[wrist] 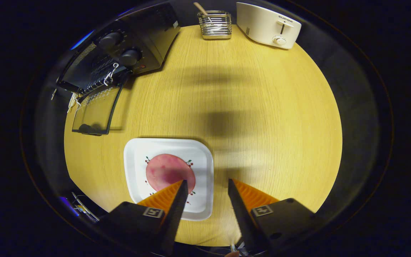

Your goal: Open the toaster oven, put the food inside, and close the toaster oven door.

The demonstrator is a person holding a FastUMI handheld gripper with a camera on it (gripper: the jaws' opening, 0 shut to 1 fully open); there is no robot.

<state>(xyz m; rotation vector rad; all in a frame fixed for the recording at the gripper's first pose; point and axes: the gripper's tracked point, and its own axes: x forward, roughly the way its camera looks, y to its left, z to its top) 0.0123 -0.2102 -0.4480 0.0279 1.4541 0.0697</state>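
A round pink slice of meat (pixel 168 172) lies on a square white plate (pixel 202 160) on the wooden table. My gripper (pixel 206 182) hovers above the plate's right edge, open, with nothing between its fingers; the left finger overlaps the slice in the view. The black toaster oven (pixel 130 46) stands at the far left of the table. Its glass door (pixel 95 110) is folded down flat, and the wire rack (pixel 98 84) shows at the opening.
A white pop-up toaster (pixel 268 25) stands at the far right of the table. Beside it is a wire holder (pixel 215 25) with a wooden utensil in it. Bare wooden tabletop (pixel 255 107) lies between the plate and these things.
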